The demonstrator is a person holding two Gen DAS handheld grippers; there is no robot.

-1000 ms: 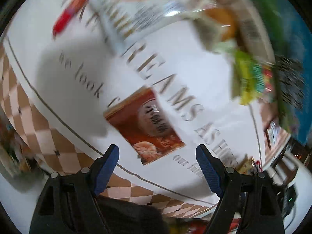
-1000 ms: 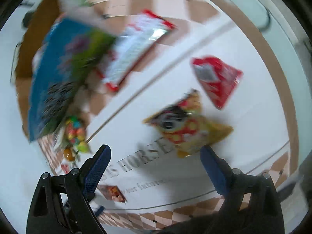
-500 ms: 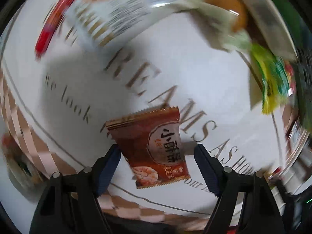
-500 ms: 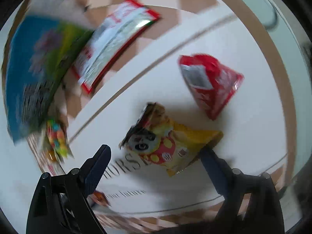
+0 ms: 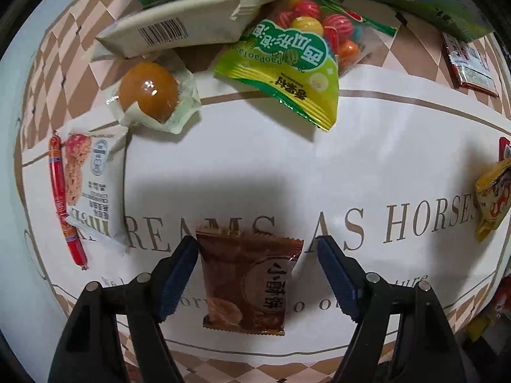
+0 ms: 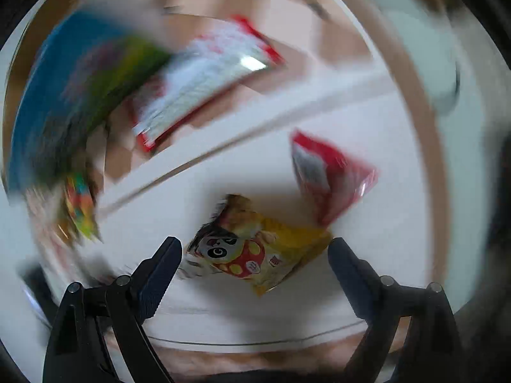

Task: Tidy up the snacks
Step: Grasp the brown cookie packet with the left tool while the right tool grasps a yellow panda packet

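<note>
The left gripper [image 5: 257,263] has its fingers [image 5: 177,276] wide open. A brown pack [image 5: 247,282] lies flat between them, right by the left finger, with a gap on the other side. Past it the white surface [image 5: 367,146] is bare. Farther off lie an egg [image 5: 148,92] and a candy bag [image 5: 293,63].

The right gripper [image 6: 255,265] is wide open too. A yellow pack [image 6: 255,252] lies between its fingers, touching neither. A red pack [image 6: 329,175] lies just beyond. This view is blurry.
</note>
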